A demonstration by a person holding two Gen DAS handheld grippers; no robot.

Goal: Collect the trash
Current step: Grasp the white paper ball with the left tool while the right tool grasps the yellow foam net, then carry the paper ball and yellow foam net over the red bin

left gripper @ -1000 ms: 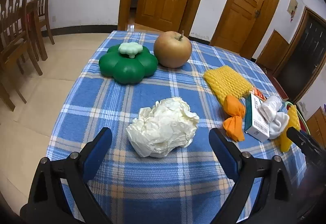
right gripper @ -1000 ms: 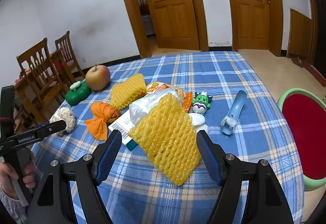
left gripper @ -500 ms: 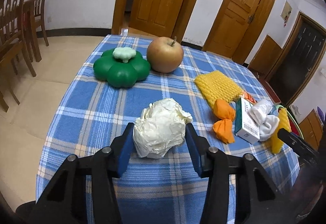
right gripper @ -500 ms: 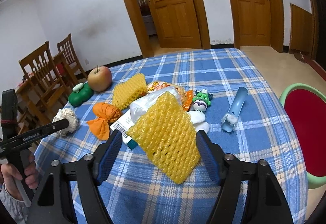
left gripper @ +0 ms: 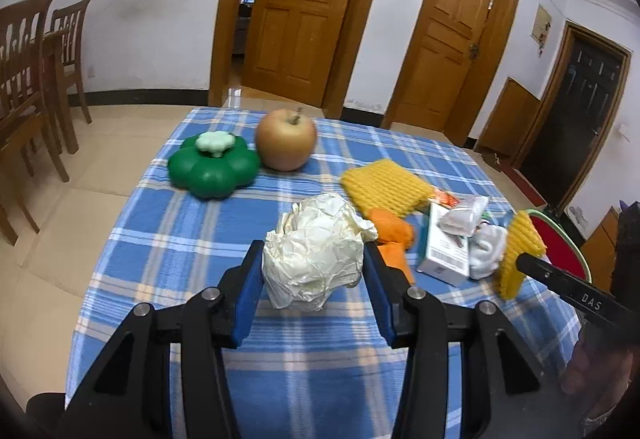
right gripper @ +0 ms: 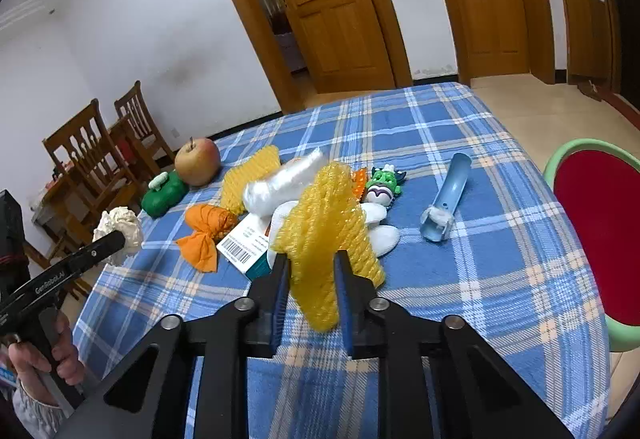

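A crumpled white paper ball (left gripper: 320,239) sits between the blue pads of my left gripper (left gripper: 313,259), which is shut on it and holds it just above the blue plaid tablecloth (left gripper: 180,239). In the right wrist view the same ball (right gripper: 120,227) shows at the far left. My right gripper (right gripper: 311,259) is closing its jaws on a yellow foam net (right gripper: 324,223); the pads press it into a narrow upright fold. The left wrist view shows that net (left gripper: 520,251) at the right edge.
On the cloth lie an apple (left gripper: 286,139), a green flower-shaped box (left gripper: 212,167), a second yellow foam net (left gripper: 384,187), an orange wrapper (right gripper: 204,227), a barcoded carton (right gripper: 248,247), a toy figure (right gripper: 384,185) and a blue tube (right gripper: 444,199). A red stool (right gripper: 600,231) stands right; wooden chairs (left gripper: 28,79) left.
The left jaws closed on the paper ball and raised it slightly off the cloth. The right jaws closed on the yellow foam net, squeezing it narrow.
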